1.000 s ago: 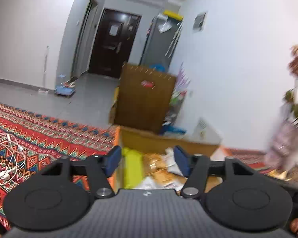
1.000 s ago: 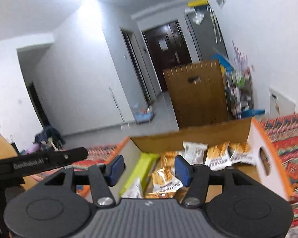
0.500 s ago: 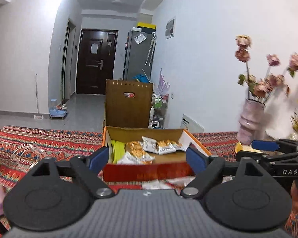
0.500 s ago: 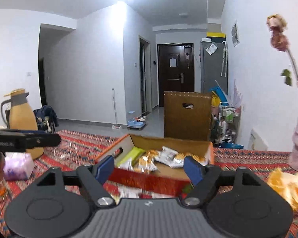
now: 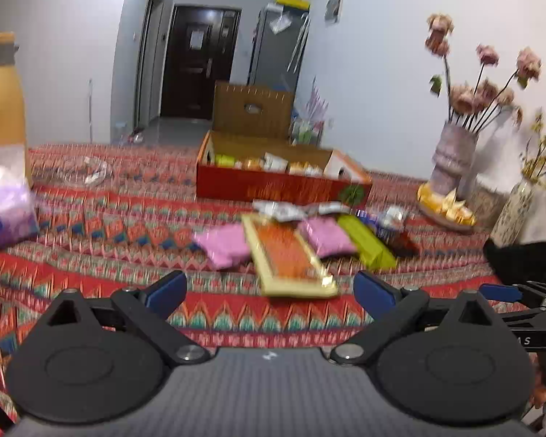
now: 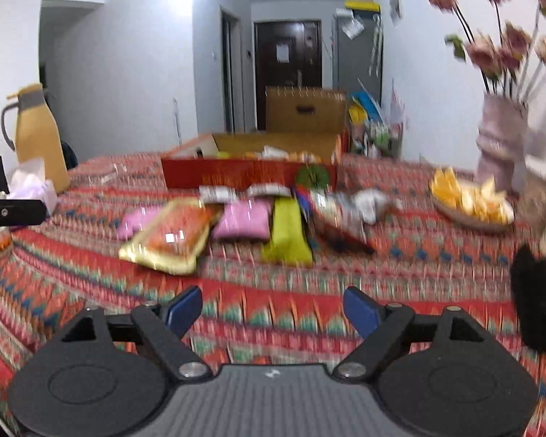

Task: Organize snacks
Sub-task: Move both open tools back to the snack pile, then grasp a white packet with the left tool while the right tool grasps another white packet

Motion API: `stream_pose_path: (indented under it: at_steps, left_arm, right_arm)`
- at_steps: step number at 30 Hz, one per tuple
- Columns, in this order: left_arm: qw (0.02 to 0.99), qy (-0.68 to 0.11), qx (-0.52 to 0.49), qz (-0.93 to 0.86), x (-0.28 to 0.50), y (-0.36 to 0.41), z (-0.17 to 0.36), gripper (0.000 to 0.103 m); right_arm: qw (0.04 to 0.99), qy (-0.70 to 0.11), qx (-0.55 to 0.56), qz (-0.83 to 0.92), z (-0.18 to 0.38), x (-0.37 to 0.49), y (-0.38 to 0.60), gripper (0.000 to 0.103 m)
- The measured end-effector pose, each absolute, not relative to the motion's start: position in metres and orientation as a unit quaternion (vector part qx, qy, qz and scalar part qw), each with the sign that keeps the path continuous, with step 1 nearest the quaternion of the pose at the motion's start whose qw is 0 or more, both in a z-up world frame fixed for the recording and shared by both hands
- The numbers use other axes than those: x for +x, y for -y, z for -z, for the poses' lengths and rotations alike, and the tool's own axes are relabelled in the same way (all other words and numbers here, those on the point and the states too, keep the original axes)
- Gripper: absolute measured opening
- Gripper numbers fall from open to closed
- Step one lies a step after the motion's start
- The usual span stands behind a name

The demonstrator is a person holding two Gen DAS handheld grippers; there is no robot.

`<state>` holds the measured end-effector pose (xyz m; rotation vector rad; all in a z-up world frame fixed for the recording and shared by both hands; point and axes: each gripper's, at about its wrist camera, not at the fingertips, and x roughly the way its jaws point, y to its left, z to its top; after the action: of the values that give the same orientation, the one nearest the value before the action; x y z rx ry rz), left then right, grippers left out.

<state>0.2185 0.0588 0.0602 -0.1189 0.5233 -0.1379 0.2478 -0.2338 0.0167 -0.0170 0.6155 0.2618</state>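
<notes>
A red cardboard box [image 5: 280,184] [image 6: 236,174] with several snack packets in it stands at the back of the patterned table. In front of it lie loose snacks: a gold-edged orange pack [image 5: 289,255] [image 6: 171,235], two pink packs [image 5: 224,244] [image 6: 242,218], a green pack [image 5: 366,242] [image 6: 287,235] and some silver and dark wrappers [image 6: 342,211]. My left gripper [image 5: 269,291] is open and empty, low over the table's near part. My right gripper [image 6: 271,309] is open and empty, also short of the snacks.
A yellow thermos jug [image 6: 38,134] and a tissue pack [image 5: 3,211] stand at the left. A plate of yellow chips [image 6: 471,200] and a vase of dried flowers [image 5: 453,160] stand at the right. The right gripper's body [image 5: 527,302] shows at the left view's right edge.
Both grippers have pulled back from the box toward the near side of the table and opened wider. The loose snacks in front of the box have come into view.
</notes>
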Motion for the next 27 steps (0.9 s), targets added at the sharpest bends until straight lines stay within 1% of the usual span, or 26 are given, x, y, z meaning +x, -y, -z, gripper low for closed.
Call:
stream_pose_path:
  at_steps: [3,10,16,19,20,21,23,27]
  left_arm:
    - [0.96,-0.267,-0.059,0.067,0.218,-0.058,-0.056,0.1]
    - [0.959,-0.266,-0.051,0.077,0.238,-0.048,-0.057,0.1]
    - [0.957,-0.272,-0.039,0.091,0.297,-0.031,-0.059,0.1]
    - [0.955,-0.278,-0.036,0.099,0.343,-0.021,-0.057,0.099]
    - [0.953,-0.284,-0.034,0.098,0.359,-0.018,-0.055,0.098]
    - [0.952,-0.288,-0.031,0.095,0.374,-0.015,-0.053,0.093]
    - [0.95,-0.299,-0.028,0.085,0.411,-0.01,-0.046,0.087]
    - [0.94,-0.327,-0.028,0.092,0.469,-0.003,-0.031,0.085]
  right_arm:
    - [0.941,-0.315,-0.003,-0.124,-0.008,0.244,0.239,0.084]
    - [0.943,-0.308,-0.001,-0.127,-0.007,0.249,0.243,0.084]
    - [0.941,-0.3,-0.044,-0.149,-0.018,0.285,0.224,0.084]
    - [0.943,-0.286,-0.057,-0.161,-0.028,0.31,0.216,0.084]
    - [0.943,-0.283,-0.061,-0.165,-0.031,0.321,0.214,0.084]
    - [0.943,-0.282,-0.064,-0.167,-0.033,0.332,0.211,0.084]
    - [0.942,-0.281,-0.068,-0.167,-0.036,0.356,0.207,0.084]
    - [0.941,-0.282,-0.071,-0.173,-0.04,0.402,0.202,0.083]
